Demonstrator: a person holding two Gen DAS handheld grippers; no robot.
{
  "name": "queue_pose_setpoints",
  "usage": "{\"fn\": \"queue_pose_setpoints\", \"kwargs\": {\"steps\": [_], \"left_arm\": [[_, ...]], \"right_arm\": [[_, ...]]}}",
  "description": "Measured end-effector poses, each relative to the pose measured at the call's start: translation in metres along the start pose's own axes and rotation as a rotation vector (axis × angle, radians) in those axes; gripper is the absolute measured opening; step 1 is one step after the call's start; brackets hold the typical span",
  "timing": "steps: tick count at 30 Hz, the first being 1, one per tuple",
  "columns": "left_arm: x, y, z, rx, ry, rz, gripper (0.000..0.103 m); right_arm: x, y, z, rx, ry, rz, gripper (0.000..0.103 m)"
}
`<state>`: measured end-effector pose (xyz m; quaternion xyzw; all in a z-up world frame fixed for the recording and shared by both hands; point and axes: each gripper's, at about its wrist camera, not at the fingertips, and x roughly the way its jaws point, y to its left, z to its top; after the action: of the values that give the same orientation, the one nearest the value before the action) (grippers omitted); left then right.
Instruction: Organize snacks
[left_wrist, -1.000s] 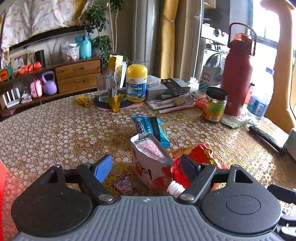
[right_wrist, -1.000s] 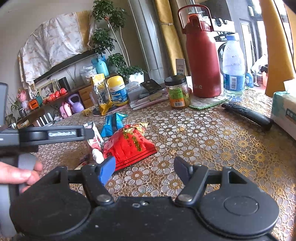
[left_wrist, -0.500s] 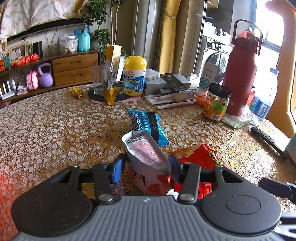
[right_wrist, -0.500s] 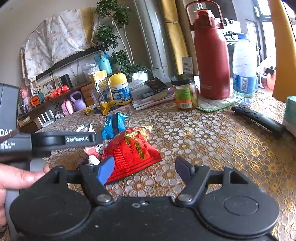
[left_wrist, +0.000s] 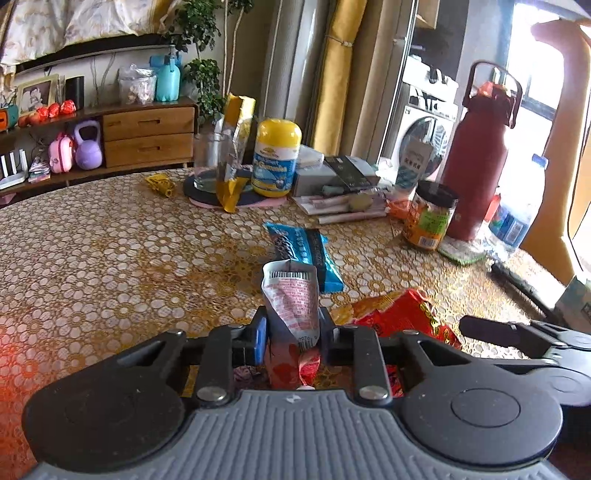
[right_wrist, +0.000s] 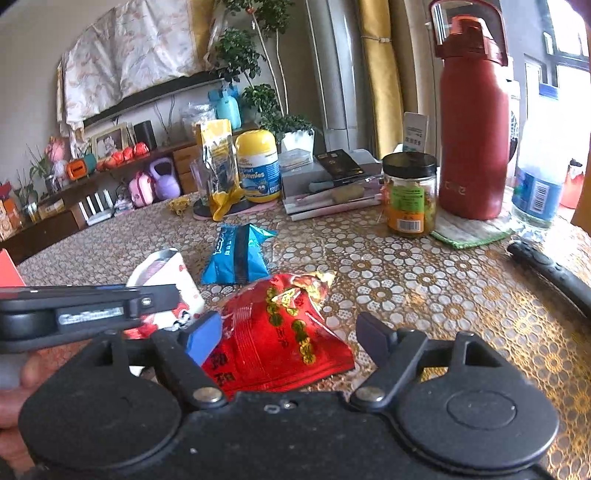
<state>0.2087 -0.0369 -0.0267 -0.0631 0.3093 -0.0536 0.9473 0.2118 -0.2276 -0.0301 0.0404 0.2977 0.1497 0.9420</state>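
My left gripper (left_wrist: 291, 334) is shut on a white and red snack pouch (left_wrist: 293, 306) with a barcode on top, squeezing its middle. The pouch (right_wrist: 164, 275) and the left gripper (right_wrist: 92, 310) also show in the right wrist view. My right gripper (right_wrist: 291, 334) is open, its fingers on either side of a red snack bag (right_wrist: 284, 332) that lies flat on the table. The red bag (left_wrist: 406, 317) lies right of the pouch. A blue snack packet (left_wrist: 306, 254) lies just beyond; it also shows in the right wrist view (right_wrist: 238, 254).
At the back of the round patterned table (left_wrist: 110, 258) stand a yellow-lidded gummies jar (left_wrist: 275, 158), a glass with a yellow bag (left_wrist: 231, 162), boxes (left_wrist: 332, 173), a black-lidded jar (right_wrist: 408, 195), a tall red flask (right_wrist: 472, 122) and a water bottle (right_wrist: 539, 184). A black remote (right_wrist: 550, 271) lies right.
My left gripper closed from open onto the white and red pouch, crumpling it. My right gripper moved forward and left so the red bag now lies between its open fingers.
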Motion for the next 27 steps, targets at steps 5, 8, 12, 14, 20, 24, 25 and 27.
{"fn": "queue_pose_setpoints", "kwargs": {"steps": [5, 8, 12, 14, 20, 24, 25, 27], "left_arm": [[-0.016, 0.009, 0.006, -0.027, -0.029, 0.001, 0.026], [-0.028, 0.012, 0.008, -0.028, -0.05, 0.008, 0.026], [-0.044, 0.017, 0.009, -0.026, -0.067, 0.016, 0.026], [-0.051, 0.019, 0.008, -0.023, -0.073, 0.022, 0.026], [-0.065, 0.022, 0.004, -0.016, -0.078, 0.041, 0.026], [-0.075, 0.024, 0.0, -0.012, -0.078, 0.053, 0.026], [-0.077, 0.025, -0.001, -0.011, -0.078, 0.056, 0.026], [-0.082, 0.026, -0.004, -0.012, -0.074, 0.06, 0.026]], "right_arm": [[0.016, 0.007, 0.005, -0.038, 0.031, 0.009, 0.087], [0.023, 0.015, 0.005, -0.077, 0.046, 0.013, 0.087], [0.029, 0.03, 0.002, -0.144, 0.053, -0.025, 0.09], [0.03, 0.033, 0.0, -0.162, 0.048, -0.04, 0.09], [0.027, 0.03, -0.002, -0.15, 0.044, -0.06, 0.08], [0.024, 0.029, -0.004, -0.137, 0.04, -0.067, 0.076], [0.022, 0.028, -0.003, -0.13, 0.038, -0.068, 0.075], [0.018, 0.027, -0.003, -0.12, 0.035, -0.076, 0.075]]}}
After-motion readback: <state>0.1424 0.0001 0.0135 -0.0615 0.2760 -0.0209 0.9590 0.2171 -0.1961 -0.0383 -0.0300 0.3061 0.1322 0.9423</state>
